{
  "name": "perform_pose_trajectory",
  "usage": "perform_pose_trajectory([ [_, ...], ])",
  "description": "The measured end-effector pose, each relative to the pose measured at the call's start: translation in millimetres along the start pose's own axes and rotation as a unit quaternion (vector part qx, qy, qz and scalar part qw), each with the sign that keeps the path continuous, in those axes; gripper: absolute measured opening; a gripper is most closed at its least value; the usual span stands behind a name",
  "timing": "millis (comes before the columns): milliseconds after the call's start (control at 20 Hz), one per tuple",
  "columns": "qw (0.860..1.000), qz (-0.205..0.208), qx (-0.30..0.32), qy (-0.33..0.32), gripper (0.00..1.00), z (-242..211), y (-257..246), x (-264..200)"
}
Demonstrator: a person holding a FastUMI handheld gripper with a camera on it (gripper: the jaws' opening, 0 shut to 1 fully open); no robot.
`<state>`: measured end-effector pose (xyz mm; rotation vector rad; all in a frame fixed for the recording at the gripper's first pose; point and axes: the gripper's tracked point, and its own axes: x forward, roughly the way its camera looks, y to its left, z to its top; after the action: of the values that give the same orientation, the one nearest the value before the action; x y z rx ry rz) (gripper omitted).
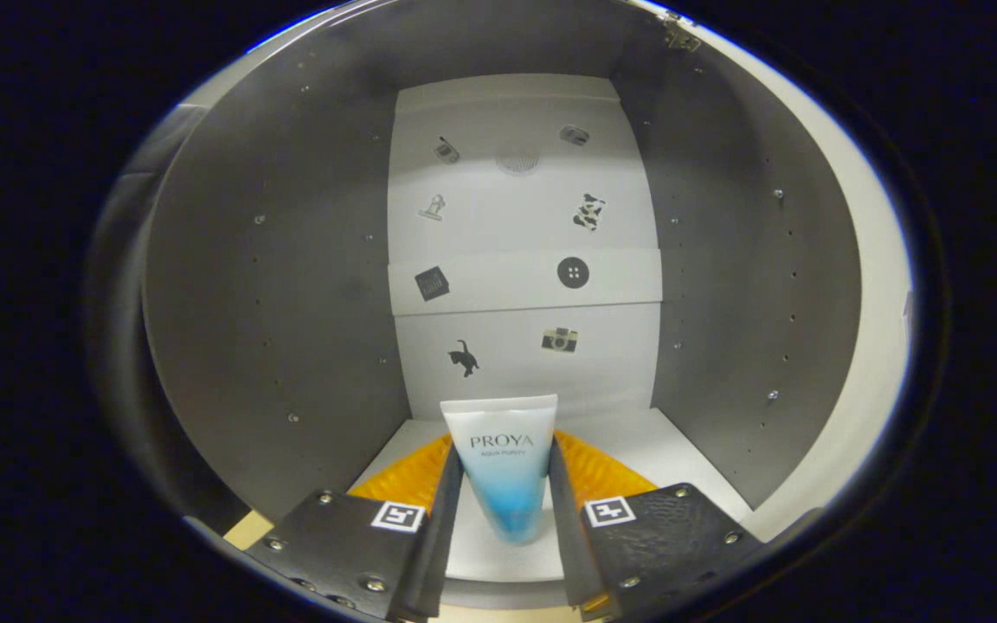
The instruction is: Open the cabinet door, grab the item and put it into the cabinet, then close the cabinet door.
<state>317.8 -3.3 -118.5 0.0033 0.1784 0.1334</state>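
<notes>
A white-to-blue cosmetic tube [505,497] stands upright between my fingers, wide crimped end up and narrow end down on the cabinet's white floor [672,450]. My gripper [505,452] is shut on the tube, one finger pressing each side. Both reach into the open cabinet. Its white back panel [520,363] lies a short way beyond the tube.
Grey side walls [273,303] close in on the left and right [741,285]. A white shelf edge [516,281] crosses the back at mid height, and small stickers dot the back panel. A door hinge [680,36] sits at the upper right of the opening.
</notes>
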Motion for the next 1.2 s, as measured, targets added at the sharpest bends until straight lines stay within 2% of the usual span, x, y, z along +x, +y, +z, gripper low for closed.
perform_pose_trajectory([
  [300, 1.000, -0.007, -0.005, 0.011, 0.53, -15.6, -1.5, 8.1],
  [600, 1.000, -0.012, 0.008, 0.004, 0.60, -12.4, -5.3, 5.8],
  [750, 1.000, -0.015, 0.012, 0.000, 0.87, -9.1, -6.1, -1.4],
  [850, 1.000, -0.013, 0.012, -0.002, 0.90, -5.1, -3.0, -13.7],
  [950, 1.000, -0.022, 0.002, -0.008, 1.00, -3.1, -3.8, -30.2],
  [1200, 0.999, -0.032, -0.004, -0.023, 1.00, 5.3, -1.0, -102.4],
])
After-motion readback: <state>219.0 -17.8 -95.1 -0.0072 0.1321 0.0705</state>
